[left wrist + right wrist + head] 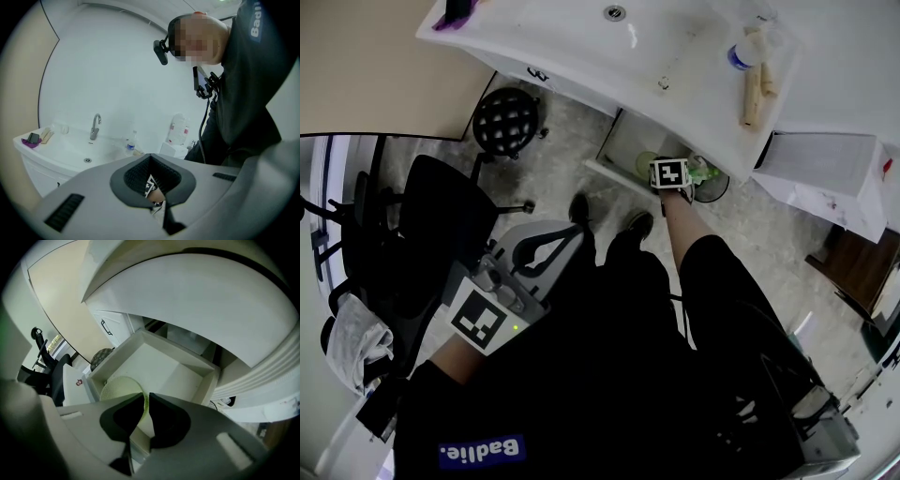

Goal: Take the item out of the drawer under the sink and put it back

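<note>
Drawer point(168, 366) pulled open under sink point(197, 305); basin overhangs its far part. Drawer floor bare toward far right. Near-left corner taken up by green disc point(119, 387), pinched in right claw point(146, 405). Black stool point(506, 120) stands left of drawer, with bare floor point(567, 141) between them.

My right arm point(680, 230) reaches straight out ahead of me, and the right gripper point(689, 174) has its jaws pinched on the rim of a pale green disc point(119, 390). My left arm point(455, 361) is bent in close to my body, the left gripper point(565, 240) pointing forward with jaws together on nothing.
</note>
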The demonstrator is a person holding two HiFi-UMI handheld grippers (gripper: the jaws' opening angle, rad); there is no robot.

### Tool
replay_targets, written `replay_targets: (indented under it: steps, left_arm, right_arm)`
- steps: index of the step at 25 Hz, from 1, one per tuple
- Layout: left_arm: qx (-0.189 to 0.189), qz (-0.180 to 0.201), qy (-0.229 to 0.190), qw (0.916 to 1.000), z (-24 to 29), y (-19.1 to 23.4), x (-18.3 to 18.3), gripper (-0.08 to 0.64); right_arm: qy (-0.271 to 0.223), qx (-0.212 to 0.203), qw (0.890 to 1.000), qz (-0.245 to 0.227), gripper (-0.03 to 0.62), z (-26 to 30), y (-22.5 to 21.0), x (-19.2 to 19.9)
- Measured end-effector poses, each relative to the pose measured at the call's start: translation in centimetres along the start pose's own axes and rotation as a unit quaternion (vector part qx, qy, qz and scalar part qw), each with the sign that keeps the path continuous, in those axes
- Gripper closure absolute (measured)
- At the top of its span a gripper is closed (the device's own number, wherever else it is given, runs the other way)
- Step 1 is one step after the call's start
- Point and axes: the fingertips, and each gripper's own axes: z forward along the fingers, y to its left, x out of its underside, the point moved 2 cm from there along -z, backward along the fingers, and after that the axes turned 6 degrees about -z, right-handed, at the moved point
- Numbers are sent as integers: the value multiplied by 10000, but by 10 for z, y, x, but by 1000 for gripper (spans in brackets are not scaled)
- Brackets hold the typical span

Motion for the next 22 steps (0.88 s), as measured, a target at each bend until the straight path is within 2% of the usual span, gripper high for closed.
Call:
replay_targets:
  steps: [7,12,22]
  left_arm:
    - [50,39,44,10000,4,-15,1,569]
    - [206,76,7,9998,13,-27,-1,569]
    - [682,120,-263,9973,28,-57,-19,569]
  right_arm:
    - [-196,-467,9986,169,553,-6,6,-3]
    - [-565,-575,9967,81,512,-25,8,-8]
    - [-1644,-821,9830,-20,508,-117,27,-17]
